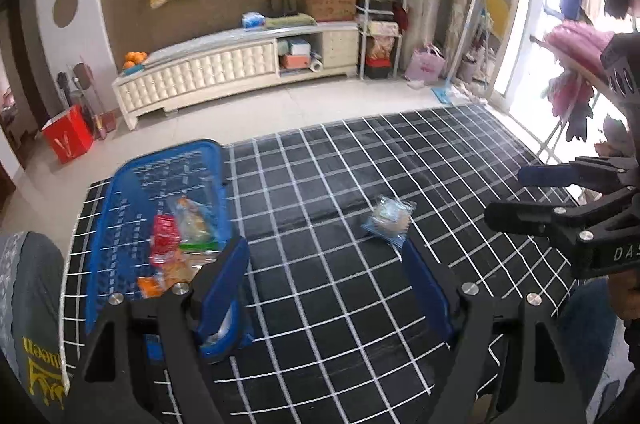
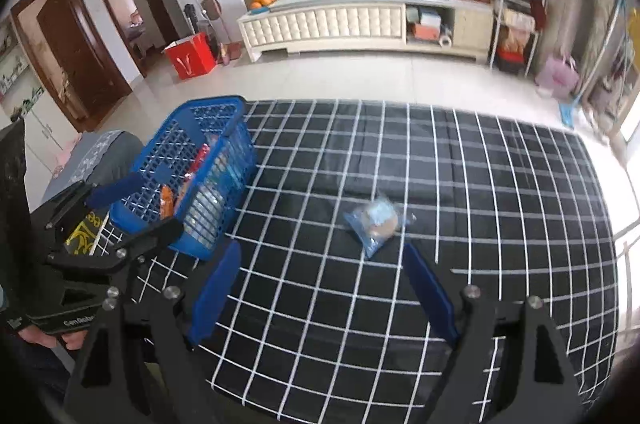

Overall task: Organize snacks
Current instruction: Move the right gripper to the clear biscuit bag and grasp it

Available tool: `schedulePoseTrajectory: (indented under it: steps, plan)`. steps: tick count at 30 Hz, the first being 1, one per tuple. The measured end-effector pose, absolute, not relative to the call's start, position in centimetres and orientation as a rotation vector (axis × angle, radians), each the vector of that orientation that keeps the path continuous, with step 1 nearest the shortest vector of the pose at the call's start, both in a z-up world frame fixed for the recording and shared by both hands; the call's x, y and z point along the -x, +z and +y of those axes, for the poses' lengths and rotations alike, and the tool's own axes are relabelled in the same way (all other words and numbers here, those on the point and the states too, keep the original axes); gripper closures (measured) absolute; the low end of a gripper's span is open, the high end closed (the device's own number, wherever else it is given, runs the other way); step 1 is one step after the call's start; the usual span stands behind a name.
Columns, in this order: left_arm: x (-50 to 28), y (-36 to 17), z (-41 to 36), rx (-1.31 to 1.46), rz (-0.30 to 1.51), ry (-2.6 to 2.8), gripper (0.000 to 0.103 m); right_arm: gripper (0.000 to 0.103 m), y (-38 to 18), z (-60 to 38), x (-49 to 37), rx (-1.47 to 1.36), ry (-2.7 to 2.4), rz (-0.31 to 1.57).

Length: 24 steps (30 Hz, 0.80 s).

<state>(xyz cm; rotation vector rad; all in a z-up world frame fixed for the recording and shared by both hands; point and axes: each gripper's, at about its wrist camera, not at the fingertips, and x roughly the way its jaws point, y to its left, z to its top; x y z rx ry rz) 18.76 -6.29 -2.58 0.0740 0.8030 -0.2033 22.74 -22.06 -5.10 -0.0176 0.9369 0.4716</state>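
One snack in a clear blue wrapper (image 1: 387,219) (image 2: 376,222) lies alone on the black checked tablecloth (image 1: 340,284) (image 2: 480,184). A blue plastic basket (image 1: 120,184) (image 2: 224,112) at the table's left end holds several wrapped snacks (image 1: 180,240) (image 2: 192,180). My left gripper (image 1: 326,256) is open and empty, its left finger over the basket's near corner, the wrapped snack just beyond its right fingertip. My right gripper (image 2: 320,256) is also open and empty, with the snack a little ahead between its fingertips. Each gripper appears at the edge of the other's view.
Beyond the table lies a tiled floor with a long white TV cabinet (image 1: 240,64) (image 2: 360,20), a red box (image 1: 68,136) (image 2: 190,54) and a metal shelf rack (image 1: 380,24). A person's hand (image 2: 44,338) and a dark cushion (image 1: 32,304) sit at the left table edge.
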Motion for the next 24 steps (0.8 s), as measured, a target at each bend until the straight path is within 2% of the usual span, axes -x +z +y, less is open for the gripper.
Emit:
schedulePoseTrajectory:
  steps: [2, 4, 9, 11, 12, 20, 24]
  plan:
    - [-19.7, -3.5, -7.1, -0.069, 0.837, -0.214, 0.026, 0.017, -5.8, -23.0, -23.1, 0.007, 0.455, 0.949]
    - [-20.5, -4.3, -7.3, -0.051, 0.859, -0.214, 0.02, 0.017, -6.6, -23.7, -23.5, -0.008, 0.445, 0.964]
    - [-21.7, -5.6, -7.8, -0.043, 0.867, -0.203, 0.014, 0.017, -8.6, -25.0, -25.2, -0.036, 0.394, 1.017]
    - [-22.0, -5.4, -7.8, -0.087, 0.839, -0.166, 0.008, 0.017, -9.5, -25.4, -26.1, -0.06, 0.379, 1.042]
    - [-22.1, -5.3, -7.5, -0.105, 0.834, -0.146, 0.0, 0.017, -10.0, -25.5, -26.7, -0.08, 0.378, 1.056]
    - [-25.6, -5.2, -5.3, -0.142, 0.851, 0.01, 0.0, 0.017, -13.0, -24.8, -30.4, -0.181, 0.354, 1.155]
    - [-27.2, -5.2, -1.8, -0.014, 0.898, 0.025, 0.0, 0.017, -14.3, -23.8, -32.5, -0.214, 0.348, 1.199]
